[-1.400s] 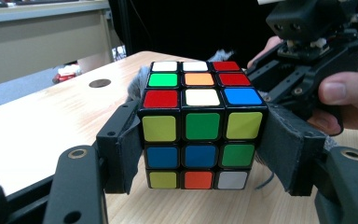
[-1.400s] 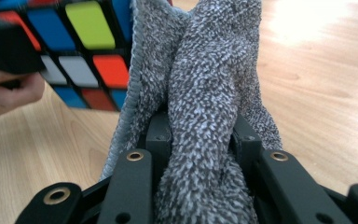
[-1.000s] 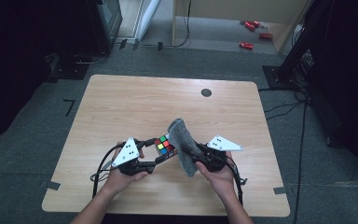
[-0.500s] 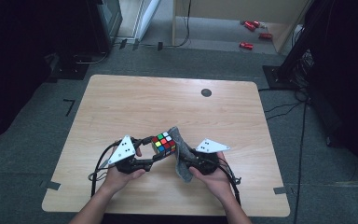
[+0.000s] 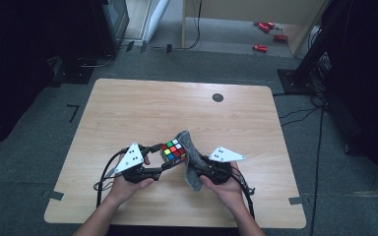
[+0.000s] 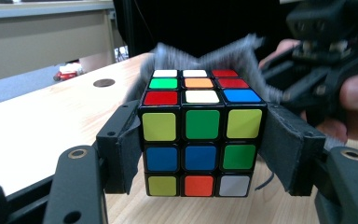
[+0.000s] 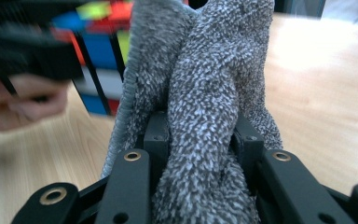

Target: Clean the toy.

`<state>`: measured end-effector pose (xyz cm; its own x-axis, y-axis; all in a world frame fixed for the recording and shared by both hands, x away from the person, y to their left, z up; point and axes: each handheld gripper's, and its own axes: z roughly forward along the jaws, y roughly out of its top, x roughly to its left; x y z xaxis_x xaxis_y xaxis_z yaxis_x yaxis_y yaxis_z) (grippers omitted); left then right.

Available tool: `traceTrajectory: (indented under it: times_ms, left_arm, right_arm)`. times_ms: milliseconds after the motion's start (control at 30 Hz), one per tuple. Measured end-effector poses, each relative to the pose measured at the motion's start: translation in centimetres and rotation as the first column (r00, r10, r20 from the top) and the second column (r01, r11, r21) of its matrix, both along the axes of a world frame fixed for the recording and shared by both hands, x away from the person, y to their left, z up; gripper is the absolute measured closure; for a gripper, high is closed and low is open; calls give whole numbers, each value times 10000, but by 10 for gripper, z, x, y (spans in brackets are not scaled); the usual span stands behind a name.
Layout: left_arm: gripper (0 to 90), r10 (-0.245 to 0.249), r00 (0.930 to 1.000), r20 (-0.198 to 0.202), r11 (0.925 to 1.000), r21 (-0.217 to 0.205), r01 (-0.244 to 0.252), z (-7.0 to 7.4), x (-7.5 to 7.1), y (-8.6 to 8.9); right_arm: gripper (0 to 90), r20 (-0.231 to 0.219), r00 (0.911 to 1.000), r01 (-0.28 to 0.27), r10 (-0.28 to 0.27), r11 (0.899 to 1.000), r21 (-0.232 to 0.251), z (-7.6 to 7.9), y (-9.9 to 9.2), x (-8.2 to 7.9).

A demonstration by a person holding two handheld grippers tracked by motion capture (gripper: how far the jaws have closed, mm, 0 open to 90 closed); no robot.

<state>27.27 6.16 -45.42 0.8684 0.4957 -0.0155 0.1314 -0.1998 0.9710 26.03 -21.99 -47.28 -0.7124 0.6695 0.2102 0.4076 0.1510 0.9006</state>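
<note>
The puzzle cube [image 6: 200,135] sits clamped between the pads of my left tool [image 5: 163,164], lifted just above the counter [image 5: 128,113]. It is rigid and light, I judge, with slick plastic faces, so gripping flat on two opposite sides is right; a corner grip could twist a layer. Against its far side I press a grey cloth [image 7: 205,93], soft and bunchy, pinched at its middle by my right tool [image 5: 197,169].

Black two-jaw left gripper [image 5: 165,166] and right gripper [image 5: 195,169] at lower centre — each topped by a grey three-cornered plate, brass-ringed screw holes, black cables trailing; forearms bare.
</note>
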Motion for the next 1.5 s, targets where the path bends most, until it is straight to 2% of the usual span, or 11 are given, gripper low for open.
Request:
traceTrajectory:
  times_ms: [133, 300, 367, 433, 667, 833, 933, 1000, 1200, 1300, 1500]
  left_arm:
    - [348, 92, 10000, -27, 9999, -91, -93, 1, 1, 3]
    - [349, 34, 10000, -58, 10000, -7, -34, -1, 1, 2]
    - [348, -24, 10000, -77, 10000, 23, 24, -1, 1, 0]
    - [349, -61, 10000, -51, 10000, 38, 61, -1, 0, -2]
    - [348, 73, 9999, -107, 9999, -139, -75, 0, 2, 2]
    - [348, 489, 9986, -220, 9967, -633, -502, 3, 5, 9]
    - [348, 867, 9954, -413, 9918, -905, -902, 4, 8, 13]
    - [348, 952, 9942, -504, 9888, -1102, -1002, 4, 8, 14]
    - [348, 800, 9932, -847, 9822, -1632, -930, 3, 8, 12]
    - [348, 737, 9933, -893, 9828, -1627, -876, 1, 7, 10]
    - [348, 751, 9939, -812, 9870, -1357, -857, 0, 6, 5]
  right_arm:
    - [666, -100, 9998, 158, -166, 9975, -693, -3, 4, 1]
    - [667, 570, 9960, 689, -694, 9976, 98, 11, -6, -3]
    - [665, 778, 9948, 615, -654, 9968, 507, 15, -8, -5]
    - [662, 968, 9938, 505, -550, 9975, 487, 16, -7, -6]
    - [662, 637, 9980, -31, 33, 10000, -39, 5, 1, -4]
    - [660, -181, 9993, -345, 332, 9964, -780, -6, 8, 0]
    - [660, -601, 9974, -423, 389, 9975, -559, -13, 17, -1]
    - [661, -485, 9979, -457, 431, 9975, -536, -13, 24, -4]
    - [663, -600, 9982, 78, -46, 9985, 546, -12, 36, -10]
    - [666, -588, 9983, 33, 15, 9967, 814, -12, 41, -12]
    - [659, -574, 9898, -1265, 1302, 9899, 642, -16, 61, -21]
